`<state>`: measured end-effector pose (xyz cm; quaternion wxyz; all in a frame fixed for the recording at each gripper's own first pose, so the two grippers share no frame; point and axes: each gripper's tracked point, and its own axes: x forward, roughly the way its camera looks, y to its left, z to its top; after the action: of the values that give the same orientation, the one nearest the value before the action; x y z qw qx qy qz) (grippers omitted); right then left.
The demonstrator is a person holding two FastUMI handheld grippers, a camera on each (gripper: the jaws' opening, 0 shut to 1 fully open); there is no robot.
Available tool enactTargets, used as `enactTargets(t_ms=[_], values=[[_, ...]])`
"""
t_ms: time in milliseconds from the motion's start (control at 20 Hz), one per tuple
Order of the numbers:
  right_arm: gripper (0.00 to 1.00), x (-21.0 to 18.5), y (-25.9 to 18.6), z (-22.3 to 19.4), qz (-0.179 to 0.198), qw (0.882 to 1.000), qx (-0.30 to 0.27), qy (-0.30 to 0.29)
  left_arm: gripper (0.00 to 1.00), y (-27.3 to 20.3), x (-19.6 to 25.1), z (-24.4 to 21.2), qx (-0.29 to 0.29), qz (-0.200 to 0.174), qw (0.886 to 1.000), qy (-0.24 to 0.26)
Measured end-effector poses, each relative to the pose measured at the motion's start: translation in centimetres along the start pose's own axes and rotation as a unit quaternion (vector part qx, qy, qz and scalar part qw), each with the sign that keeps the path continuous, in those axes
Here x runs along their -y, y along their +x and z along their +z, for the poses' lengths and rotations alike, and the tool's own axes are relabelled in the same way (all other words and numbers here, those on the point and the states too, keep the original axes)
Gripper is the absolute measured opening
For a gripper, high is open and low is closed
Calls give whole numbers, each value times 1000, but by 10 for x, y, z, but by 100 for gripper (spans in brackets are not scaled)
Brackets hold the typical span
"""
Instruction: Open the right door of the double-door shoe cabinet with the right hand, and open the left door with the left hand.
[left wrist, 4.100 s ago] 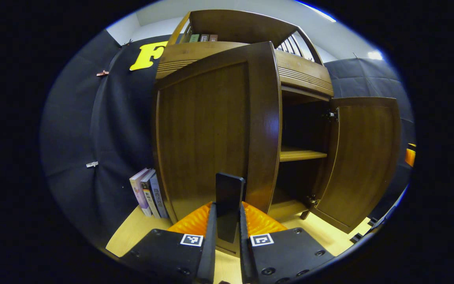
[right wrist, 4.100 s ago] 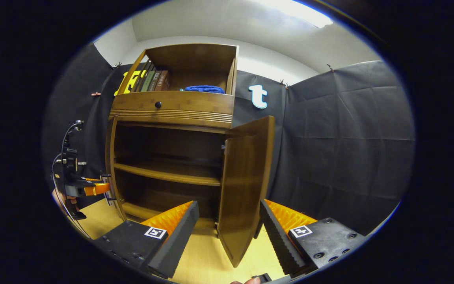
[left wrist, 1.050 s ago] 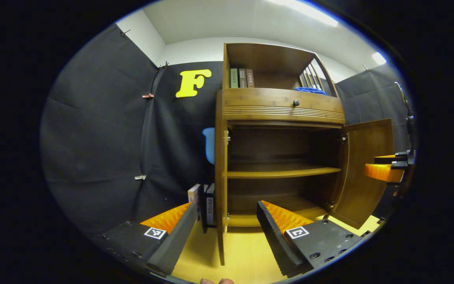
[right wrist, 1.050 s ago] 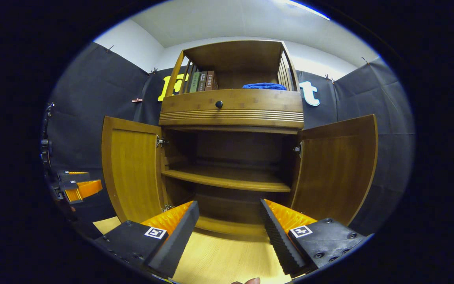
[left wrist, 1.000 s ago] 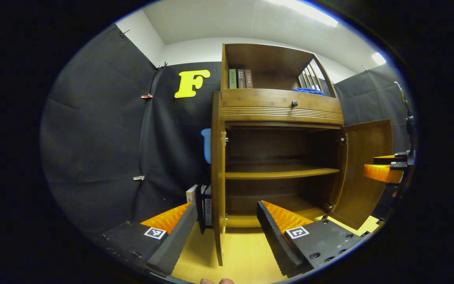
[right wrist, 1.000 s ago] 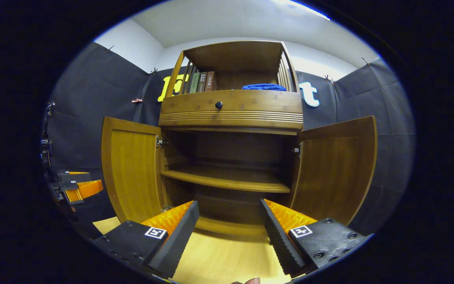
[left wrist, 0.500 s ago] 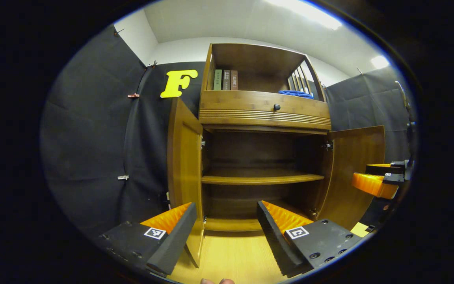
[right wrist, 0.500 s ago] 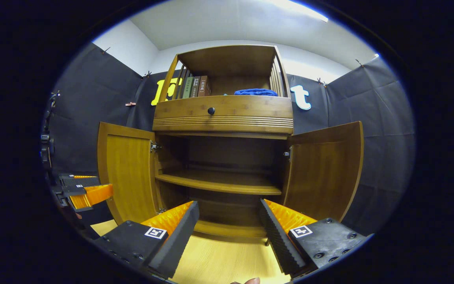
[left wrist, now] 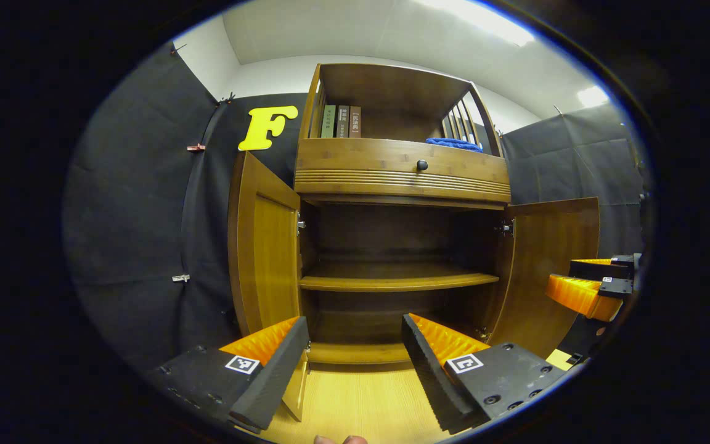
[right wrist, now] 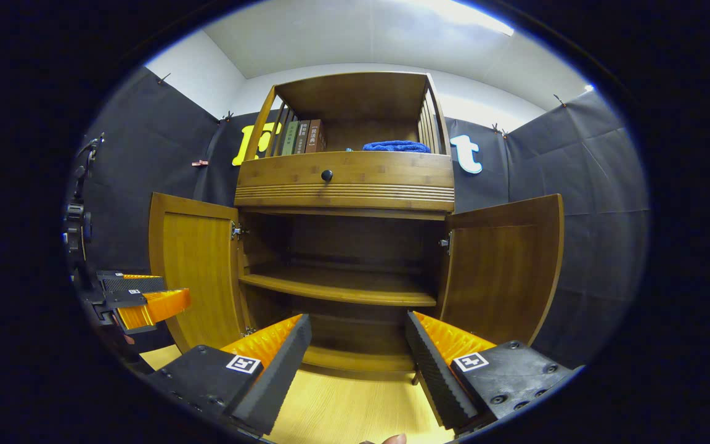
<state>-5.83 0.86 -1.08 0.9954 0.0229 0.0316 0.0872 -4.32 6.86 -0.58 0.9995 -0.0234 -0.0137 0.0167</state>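
**Both doors open, grippers backed off**

Since approx 4 s earlier, the left door (left wrist: 262,246) went from pinched and half-swung to fully swung out; the right door (right wrist: 500,271) was wide open too. The shoe cabinet (right wrist: 342,185) showed its bare middle shelf (right wrist: 336,287), so the task looked done.

Left gripper (left wrist: 355,345) had let go, fingers spread, holding nothing, set back from the cabinet. Right gripper (right wrist: 358,345) likewise spread & empty.

Room: both door edges stuck out toward the grippers, w/ clear floor (right wrist: 342,407) between them. Pulling straight back seemed safe; drifting sideways risked clipping a door.
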Motion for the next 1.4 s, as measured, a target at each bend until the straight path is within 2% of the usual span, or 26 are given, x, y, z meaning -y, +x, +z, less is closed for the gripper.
enactTargets(t_ms=[100,200,300,400,500,550,750,800,850,900,950,1000,1050,1200,1400], values=[[95,-1,2,-1,0,1000,-1,0,95,0,-2,2,3,3,1000,6],[99,-3,3,-2,2,1000,-4,2,96,0,-4,7,8,6,1000,10],[98,-4,6,-1,-2,1000,-5,2,96,0,-4,10,13,5,1000,10],[98,-4,8,-3,-7,1000,-10,1,92,0,-5,13,16,7,1000,10],[100,-4,9,-6,-11,1000,-16,4,94,0,-6,13,15,10,1000,11],[96,-3,9,-6,-12,1000,-17,6,94,0,-7,12,14,14,1000,13],[98,0,11,-8,-18,1000,-20,5,92,1,-4,13,12,15,1000,16],[95,0,10,-8,-18,1000,-20,6,94,2,-4,12,12,14,1000,16],[98,0,10,-8,-19,1000,-19,6,92,3,-2,12,11,13,1000,15],[96,1,9,-7,-20,1000,-19,6,94,3,-1,11,9,13,1000,16],[98,2,9,-8,-20,1000,-20,5,92,4,0,11,8,13,1000,16],[100,3,8,-9,-20,1000,-22,3,94,4,2,11,8,12,1000,16],[97,4,9,-8,-20,1000,-22,3,94,5,3,11,7,9,1000,15],[100,7,9,-8,-23,999,-22,5,92,6,6,10,4,8,1000,19],[95,10,9,-5,-24,999,-22,-1,92,6,6,11,3,7,1000,18]])
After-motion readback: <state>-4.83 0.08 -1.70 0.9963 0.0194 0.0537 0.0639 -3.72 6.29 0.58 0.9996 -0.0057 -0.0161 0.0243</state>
